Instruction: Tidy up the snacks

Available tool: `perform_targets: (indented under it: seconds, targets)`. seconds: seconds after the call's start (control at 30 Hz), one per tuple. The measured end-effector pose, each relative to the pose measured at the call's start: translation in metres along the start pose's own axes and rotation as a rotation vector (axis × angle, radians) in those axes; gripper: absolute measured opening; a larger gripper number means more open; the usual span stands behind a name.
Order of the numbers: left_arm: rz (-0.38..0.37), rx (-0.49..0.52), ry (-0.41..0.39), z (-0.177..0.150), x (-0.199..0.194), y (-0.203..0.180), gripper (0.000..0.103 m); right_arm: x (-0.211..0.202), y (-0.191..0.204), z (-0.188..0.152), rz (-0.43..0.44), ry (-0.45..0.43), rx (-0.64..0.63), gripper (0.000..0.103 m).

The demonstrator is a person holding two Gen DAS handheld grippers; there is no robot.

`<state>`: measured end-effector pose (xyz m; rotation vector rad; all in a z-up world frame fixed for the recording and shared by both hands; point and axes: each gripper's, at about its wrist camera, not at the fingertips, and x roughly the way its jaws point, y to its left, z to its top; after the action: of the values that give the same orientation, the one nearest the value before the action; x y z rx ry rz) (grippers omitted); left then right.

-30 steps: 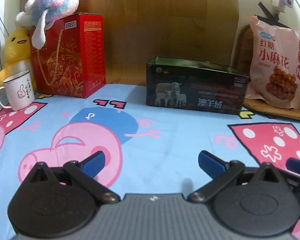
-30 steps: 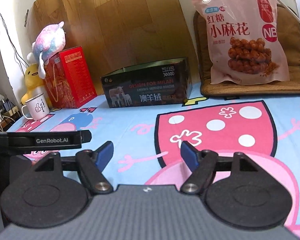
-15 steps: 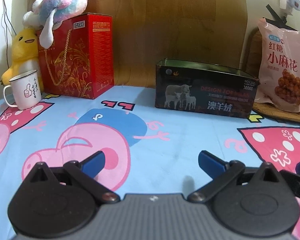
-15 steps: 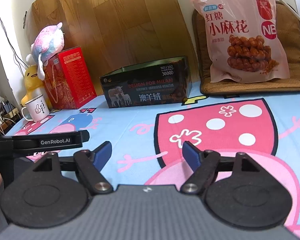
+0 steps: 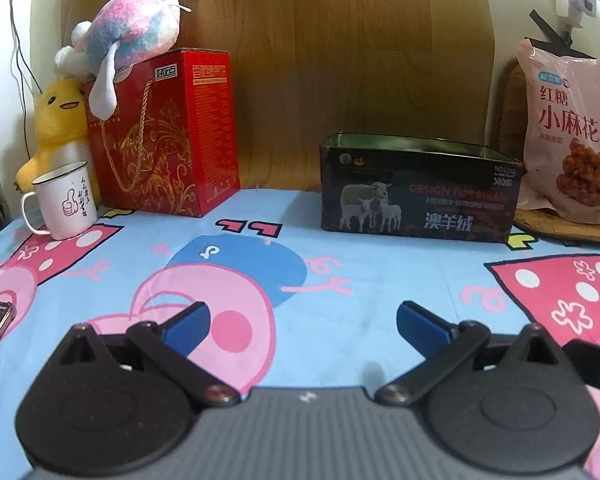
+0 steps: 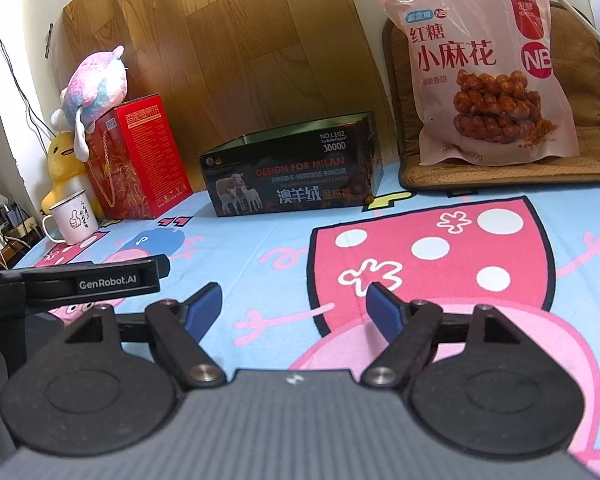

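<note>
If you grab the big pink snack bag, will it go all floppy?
Probably. The pink snack bag is thin crinkled plastic leaning on a cushion, so it would likely sag when pinched. The glossy film may slip. The twists pictured look brittle, so squeezing hard could crush them.

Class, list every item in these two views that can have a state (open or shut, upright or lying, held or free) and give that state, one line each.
Left gripper: open, holding nothing.
Right gripper: open, holding nothing.
Pink snack bag: sealed, propped upright on a brown mat.
Black box: top open, contents hidden.
Red gift box: upright, closed.
White mug: upright.
Pink-blue plush: lying on the red gift box.
</note>
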<state>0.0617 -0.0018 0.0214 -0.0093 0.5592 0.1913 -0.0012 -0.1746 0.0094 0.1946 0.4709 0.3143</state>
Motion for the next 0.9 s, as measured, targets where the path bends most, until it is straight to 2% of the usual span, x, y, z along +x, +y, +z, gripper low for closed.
perform_targets:
  seconds: [0.23, 0.5, 0.67, 0.9]
  targets:
    - [0.02, -0.01, -0.005, -0.002, 0.0004, 0.0019, 0.103, 0.0003, -0.0003, 0.0001, 0.001, 0.001, -0.001, 0.081]
    - [0.052, 0.026, -0.016, -0.0027, -0.0018, -0.0028, 0.103, 0.0006, -0.0006, 0.0, 0.002, 0.001, -0.001, 0.081]
    - [0.034, 0.015, 0.021, -0.002, 0.0018, 0.0001, 0.103, 0.0008, -0.0007, -0.0002, 0.003, 0.002, -0.001, 0.081]
    - [0.026, 0.012, 0.034, -0.0026, 0.0032, 0.0006, 0.103, 0.0009, -0.0006, -0.0002, 0.002, 0.002, -0.001, 0.081]
